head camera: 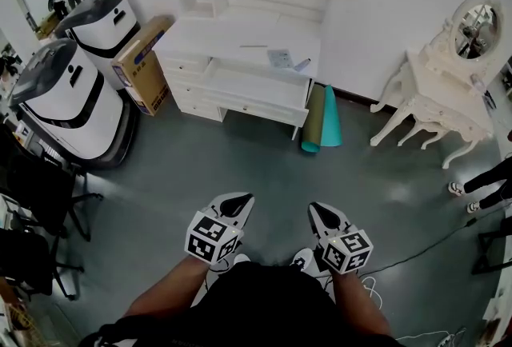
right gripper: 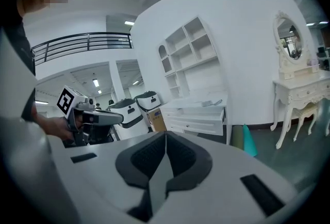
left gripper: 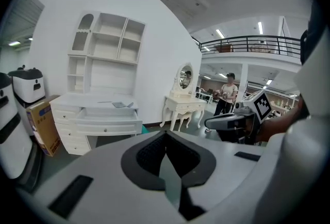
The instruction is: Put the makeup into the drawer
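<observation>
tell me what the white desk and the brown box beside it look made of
White desk: probably painted wood or laminated board; even, smooth matte white, panelled drawer fronts. Brown box: cardboard, likely; dull tan faces, sharp folded edges, blue print.

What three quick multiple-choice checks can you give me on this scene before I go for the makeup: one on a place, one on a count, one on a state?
1. Where are the rolled mats?
A) leaning at the right end of the white desk, as the head view shows it
B) on the vanity table
C) on the cardboard box

2. How many rolled mats are there?
A) one
B) two
C) four

3. How is the desk's wide drawer?
A) pushed shut
B) pulled open
C) taken out entirely

Answers:
1 A, they stand right beside the desk's end.
2 B, one is olive and one is teal.
3 B, its front juts out past the desk and its inside shows.
</observation>
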`<state>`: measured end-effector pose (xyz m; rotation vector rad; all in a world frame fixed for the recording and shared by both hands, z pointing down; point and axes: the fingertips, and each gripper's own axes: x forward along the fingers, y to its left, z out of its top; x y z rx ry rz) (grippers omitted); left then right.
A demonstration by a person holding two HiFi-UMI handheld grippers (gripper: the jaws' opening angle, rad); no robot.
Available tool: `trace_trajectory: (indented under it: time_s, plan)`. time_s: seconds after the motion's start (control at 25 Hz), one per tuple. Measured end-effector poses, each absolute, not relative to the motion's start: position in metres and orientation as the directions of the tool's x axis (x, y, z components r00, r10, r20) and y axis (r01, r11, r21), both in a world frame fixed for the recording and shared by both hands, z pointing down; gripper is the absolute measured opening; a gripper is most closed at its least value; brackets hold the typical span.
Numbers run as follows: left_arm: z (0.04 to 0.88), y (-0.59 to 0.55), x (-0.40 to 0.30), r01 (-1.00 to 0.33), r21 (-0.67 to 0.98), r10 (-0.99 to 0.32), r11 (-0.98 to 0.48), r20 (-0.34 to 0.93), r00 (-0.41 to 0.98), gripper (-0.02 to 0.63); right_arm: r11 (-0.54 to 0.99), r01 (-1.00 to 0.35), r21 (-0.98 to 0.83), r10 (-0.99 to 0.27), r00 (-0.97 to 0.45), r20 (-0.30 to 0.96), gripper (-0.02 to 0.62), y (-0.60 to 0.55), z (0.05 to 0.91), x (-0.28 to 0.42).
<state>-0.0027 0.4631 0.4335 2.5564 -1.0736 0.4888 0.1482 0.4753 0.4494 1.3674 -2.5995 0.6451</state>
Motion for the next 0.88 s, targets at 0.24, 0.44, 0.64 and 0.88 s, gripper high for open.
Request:
trace_trajectory:
  time_s: [0.24,0.44,0.64,0.88]
  plan:
    - [0.443,0.465,-0.015,-0.746,0.169,-0.618,-0.644,0.461,0.637,0.011,0.511,-0.809,-0.290,-0.748,-0.585,0.314,0.029,0.479,0.450,0.136]
    - [0.444,0.469,-0.027,-0.739,0.172,-0.612,-0.651,0.456,0.646,0.011,0.507,-0.813,-0.287,-0.745,-0.581,0.327,0.029,0.483,0.454,0.123]
    - [0.446,0.473,-0.043,-0.731,0.175,-0.603,-0.660,0.457,0.654,0.011,0.501,-0.821,-0.276,-0.747,-0.570,0.342,0.029,0.488,0.457,0.108]
    - [0.449,0.476,-0.058,-0.716,0.181,-0.588,-0.674,0.455,0.668,0.011,0.489,-0.830,-0.268,-0.753,-0.557,0.350,0.029,0.491,0.457,0.094]
